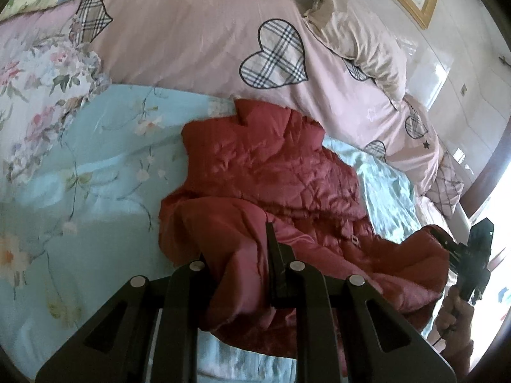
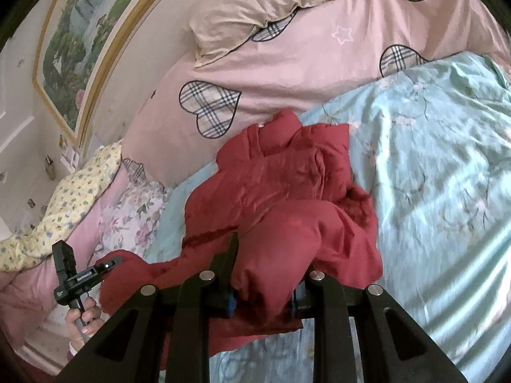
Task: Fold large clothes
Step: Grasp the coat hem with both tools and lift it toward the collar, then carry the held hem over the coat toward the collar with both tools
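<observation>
Basically both claws, left claw (image 1: 242,274) and right claw (image 2: 265,287), pinch the red jacket (image 1: 271,172) hem; carry both corners level and forward onto the collar ahead.

I see the red quilted jacket (image 1: 271,172) crumpled on the light-blue floral sheet, near hem bunched and lifted, collar end far.

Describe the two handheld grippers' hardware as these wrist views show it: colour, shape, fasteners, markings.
Both are matte black. Each wrist view shows angular linkage arms with triangular cutouts and round silver pivot pins. The right gripper has blue parts at its finger bases. Seen from the side, the left gripper has a boxy black top block and small white lettering. No sleeve is clearly visible.
</observation>
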A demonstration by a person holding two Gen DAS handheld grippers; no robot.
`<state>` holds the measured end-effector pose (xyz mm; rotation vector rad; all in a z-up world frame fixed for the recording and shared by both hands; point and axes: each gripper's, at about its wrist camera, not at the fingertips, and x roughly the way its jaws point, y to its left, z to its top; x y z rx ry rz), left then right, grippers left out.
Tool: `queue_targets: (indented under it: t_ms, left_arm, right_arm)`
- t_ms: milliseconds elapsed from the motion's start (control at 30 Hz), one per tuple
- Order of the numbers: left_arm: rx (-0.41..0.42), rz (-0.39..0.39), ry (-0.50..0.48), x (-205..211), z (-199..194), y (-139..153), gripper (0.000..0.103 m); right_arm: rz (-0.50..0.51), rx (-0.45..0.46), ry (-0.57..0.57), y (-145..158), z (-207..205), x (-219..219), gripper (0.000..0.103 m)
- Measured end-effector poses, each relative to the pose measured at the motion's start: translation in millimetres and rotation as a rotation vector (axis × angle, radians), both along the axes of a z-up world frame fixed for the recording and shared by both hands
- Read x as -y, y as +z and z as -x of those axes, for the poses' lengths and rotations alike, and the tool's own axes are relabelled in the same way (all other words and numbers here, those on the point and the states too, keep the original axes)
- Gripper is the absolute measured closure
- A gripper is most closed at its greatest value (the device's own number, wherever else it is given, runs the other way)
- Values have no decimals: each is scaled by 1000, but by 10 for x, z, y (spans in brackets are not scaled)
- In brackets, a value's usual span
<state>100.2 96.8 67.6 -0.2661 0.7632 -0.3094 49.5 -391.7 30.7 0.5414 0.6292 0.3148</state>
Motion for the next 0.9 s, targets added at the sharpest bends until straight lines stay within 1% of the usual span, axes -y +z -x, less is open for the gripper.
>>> queue_targets:
  t_ms: [400, 700, 900]
  left_arm:
    - [41, -36, 39, 135, -632, 175, 87]
    - [29, -37, 76, 197, -1142, 108, 87]
    - [4, -47, 104, 234, -1530, 9, 87]
  right_arm:
    - [35, 41, -48, 151, -669, 34, 81]
    - [38, 50, -90, 169, -1155, 62, 81]
    - [52, 36, -123, 132, -1499, 83, 81]
